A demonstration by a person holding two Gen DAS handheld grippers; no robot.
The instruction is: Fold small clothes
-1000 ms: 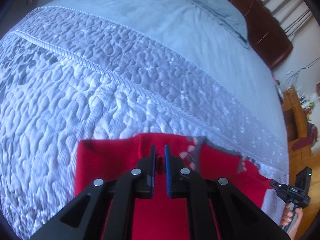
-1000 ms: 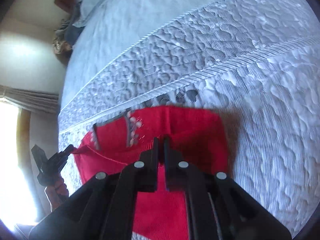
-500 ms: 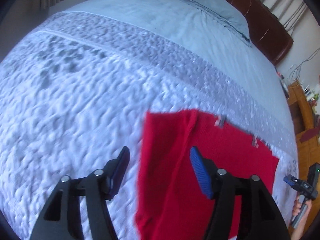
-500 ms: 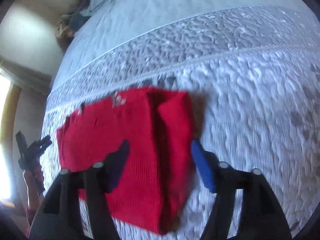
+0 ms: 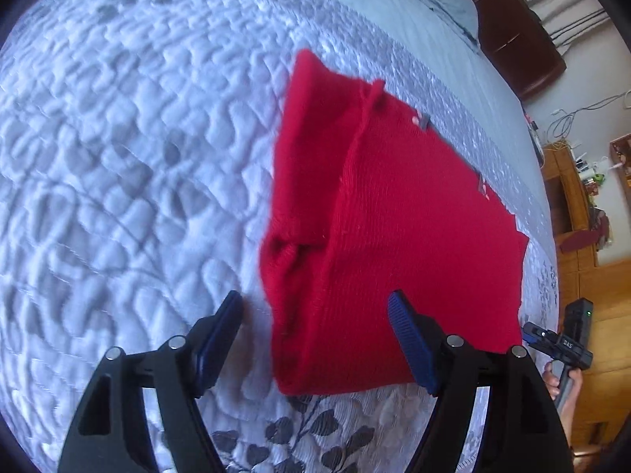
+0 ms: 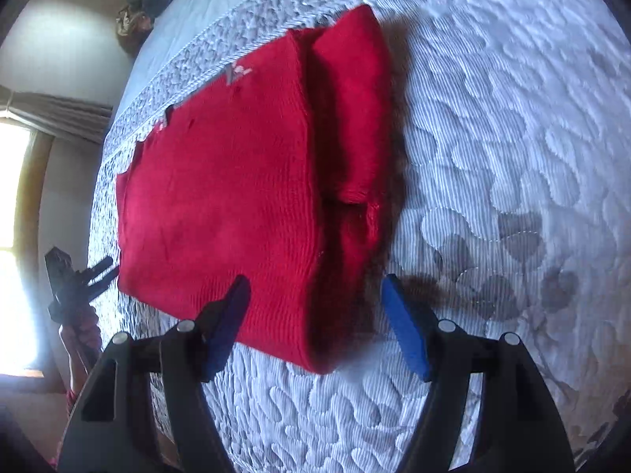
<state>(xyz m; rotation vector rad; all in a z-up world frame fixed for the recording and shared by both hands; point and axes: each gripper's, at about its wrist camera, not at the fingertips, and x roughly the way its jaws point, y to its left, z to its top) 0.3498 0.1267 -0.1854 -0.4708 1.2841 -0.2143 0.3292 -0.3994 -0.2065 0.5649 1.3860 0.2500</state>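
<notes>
Both tools, left & right, spread wide, above folded red knit w/o touching.

A folded red knit garment lies flat on the white quilted bedspread and fills the middle of the frame. A narrower folded layer runs along its right edge, with a dark shadow beside it. At the bottom centre the right tool hangs above the garment's near edge, its blue-padded fingers spread wide and holding nothing. At the lower left, beside the garment's left edge, the left tool shows in a hand. A bright window glares at the far left.
</notes>
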